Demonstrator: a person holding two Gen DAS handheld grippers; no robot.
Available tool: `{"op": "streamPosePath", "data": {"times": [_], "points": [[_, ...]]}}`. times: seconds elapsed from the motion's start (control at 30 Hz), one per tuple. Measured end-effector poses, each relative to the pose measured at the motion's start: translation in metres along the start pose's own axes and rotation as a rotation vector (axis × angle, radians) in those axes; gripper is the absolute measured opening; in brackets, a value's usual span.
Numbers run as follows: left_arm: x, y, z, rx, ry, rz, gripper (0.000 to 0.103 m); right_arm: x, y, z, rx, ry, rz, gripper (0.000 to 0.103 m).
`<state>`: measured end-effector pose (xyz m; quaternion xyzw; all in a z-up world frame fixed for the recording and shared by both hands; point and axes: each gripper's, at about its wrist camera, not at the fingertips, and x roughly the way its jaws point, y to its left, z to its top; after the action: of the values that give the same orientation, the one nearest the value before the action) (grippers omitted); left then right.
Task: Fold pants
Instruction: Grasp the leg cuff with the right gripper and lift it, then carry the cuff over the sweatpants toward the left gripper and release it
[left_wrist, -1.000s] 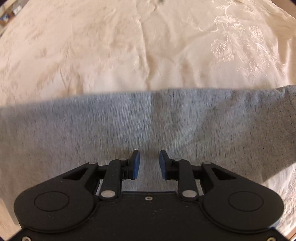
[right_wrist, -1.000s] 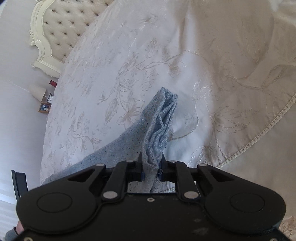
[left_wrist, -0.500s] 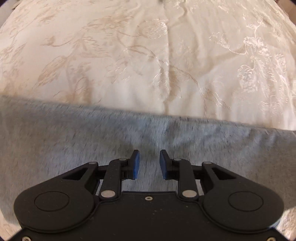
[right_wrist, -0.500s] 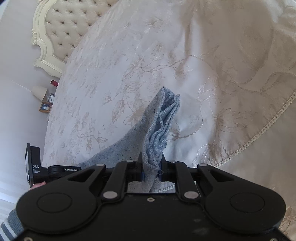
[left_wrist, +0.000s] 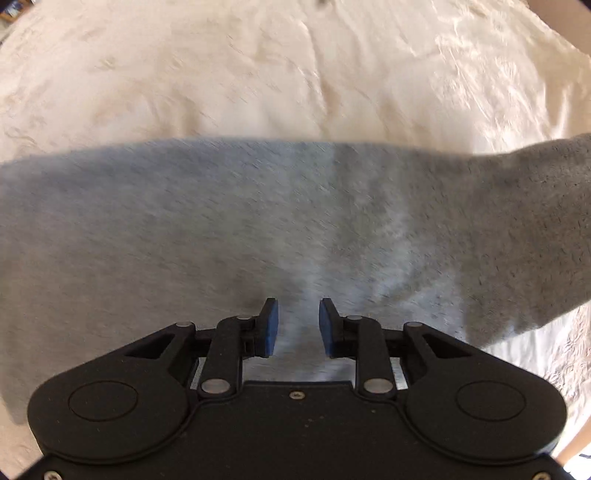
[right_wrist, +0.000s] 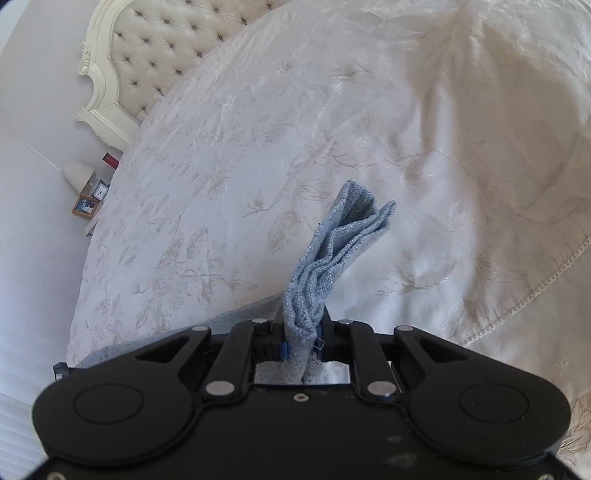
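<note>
Holding bunched end of pants (right_wrist: 332, 266) tight in right gripper (right_wrist: 301, 341), jaws clenched on cloth, tilted down over bed (right_wrist: 229, 173). Left gripper (left_wrist: 297, 326) pointing nearly straight down over flat grey part, jaws apart, gripping nothing. Best: lifting high, keeping cloth tight, laying end over evenly, no wrinkles.

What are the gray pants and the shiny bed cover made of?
The pants look like soft knit fabric, maybe cotton jersey: tiny loops and speckled gray show along the bunched edge. The bed cover looks like glossy woven cloth, perhaps satin or brocade: it shines and has a raised flower pattern.
</note>
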<state>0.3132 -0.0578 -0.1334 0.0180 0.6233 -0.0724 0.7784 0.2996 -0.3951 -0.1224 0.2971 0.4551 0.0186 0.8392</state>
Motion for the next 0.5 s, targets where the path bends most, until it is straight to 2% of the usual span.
{"op": "streamPosePath", "data": {"times": [0.13, 0.3, 0.4, 0.5], "points": [[-0.024, 0.046, 0.001, 0.017, -0.036, 0.002, 0.035, -0.006, 0.063, -0.012, -0.07, -0.024, 0.024, 0.015], [-0.037, 0.112, -0.015, -0.058, -0.039, 0.026, 0.035, 0.007, 0.154, -0.042, -0.158, -0.001, 0.105, 0.015], [-0.039, 0.158, -0.019, -0.118, -0.026, 0.049, 0.035, 0.036, 0.21, -0.075, -0.245, 0.057, 0.14, 0.015], [-0.039, 0.192, -0.028, -0.154, -0.007, 0.063, 0.034, 0.079, 0.251, -0.113, -0.28, 0.129, 0.151, 0.015]]}}
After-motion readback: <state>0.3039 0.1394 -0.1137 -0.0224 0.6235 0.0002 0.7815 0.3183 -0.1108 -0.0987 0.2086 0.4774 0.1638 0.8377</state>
